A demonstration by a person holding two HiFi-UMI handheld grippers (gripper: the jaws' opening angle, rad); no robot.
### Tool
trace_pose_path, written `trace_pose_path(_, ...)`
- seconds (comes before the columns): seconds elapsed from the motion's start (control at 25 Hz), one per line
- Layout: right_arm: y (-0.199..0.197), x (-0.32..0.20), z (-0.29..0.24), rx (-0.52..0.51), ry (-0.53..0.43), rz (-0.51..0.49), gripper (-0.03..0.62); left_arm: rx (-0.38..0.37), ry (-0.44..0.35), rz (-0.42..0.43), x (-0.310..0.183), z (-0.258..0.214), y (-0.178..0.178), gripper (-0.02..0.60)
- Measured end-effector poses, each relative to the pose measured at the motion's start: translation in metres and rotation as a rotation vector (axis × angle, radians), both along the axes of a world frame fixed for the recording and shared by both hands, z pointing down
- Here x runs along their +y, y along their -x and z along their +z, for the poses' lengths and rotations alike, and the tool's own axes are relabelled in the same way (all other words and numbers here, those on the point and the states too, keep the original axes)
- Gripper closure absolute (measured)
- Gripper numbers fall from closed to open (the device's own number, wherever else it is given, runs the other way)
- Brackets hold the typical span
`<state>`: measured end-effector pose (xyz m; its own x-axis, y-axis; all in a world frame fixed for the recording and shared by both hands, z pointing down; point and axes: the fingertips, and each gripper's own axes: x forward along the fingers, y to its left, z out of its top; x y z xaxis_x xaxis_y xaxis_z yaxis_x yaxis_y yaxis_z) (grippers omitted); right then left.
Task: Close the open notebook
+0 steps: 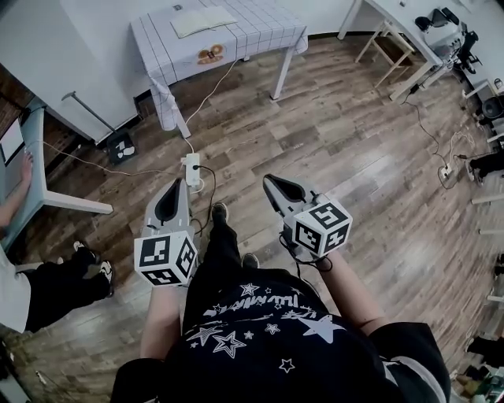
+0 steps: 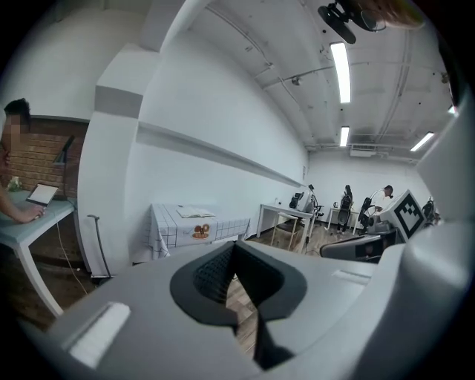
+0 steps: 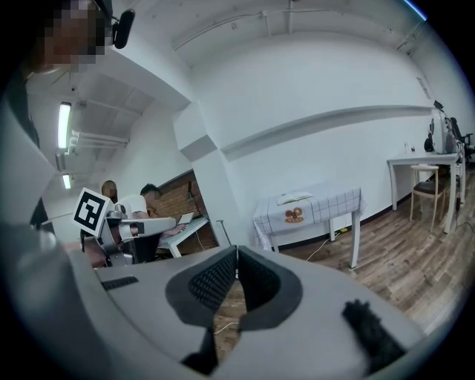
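The open notebook (image 1: 203, 20) lies flat on a table with a white checked cloth (image 1: 260, 31) at the far end of the room. It is small in the left gripper view, notebook (image 2: 197, 213), and in the right gripper view, notebook (image 3: 295, 198). My left gripper (image 1: 176, 184) and right gripper (image 1: 268, 180) are held side by side at waist height, far short of the table, pointing towards it. Both are shut with nothing between the jaws, left gripper (image 2: 234, 246), right gripper (image 3: 236, 251).
A wooden floor lies between me and the table, with a white power strip (image 1: 192, 169) and cables on it. A seated person (image 1: 47, 283) is at a desk (image 1: 31, 169) on the left. White desks and chairs (image 1: 394, 55) stand at the right.
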<state>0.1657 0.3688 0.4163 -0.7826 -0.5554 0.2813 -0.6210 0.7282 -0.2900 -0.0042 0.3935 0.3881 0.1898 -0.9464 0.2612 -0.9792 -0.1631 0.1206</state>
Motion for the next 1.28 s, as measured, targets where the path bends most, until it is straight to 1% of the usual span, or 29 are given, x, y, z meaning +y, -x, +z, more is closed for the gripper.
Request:
trace_pose_path(0.2,0.001,-0.042,0.003,0.008,0.009,0.037,0.577,0.019,0.016,0.025,-0.043,0.009,0.005,0.574)
trace_pose_path(0.48,0.019,-0.102,0.005,0.026,0.027,0.056,0.577,0.033,0.041,0.058,-0.113,0.015,0.021,0.574)
trace_pose_path(0.72,0.052,-0.156,-0.002,0.044,0.021,0.071,0.577,0.052,0.064,0.104,-0.162,0.018,0.044,0.572)
trace_pose_path(0.92,0.081,-0.195,-0.012,0.061,0.010,0.072,0.577,0.077,0.066,0.112,-0.204,0.015,0.074,0.572)
trace_pose_path(1.12,0.102,-0.224,-0.005,0.080,0.032,0.085,0.577,0.093,0.073,0.136,-0.231,0.021,0.093,0.572)
trace_pose_path(1.28,0.120,-0.234,0.002,0.109,0.041,0.069,0.577,0.108,0.088,0.150,-0.242,0.027,0.107,0.572)
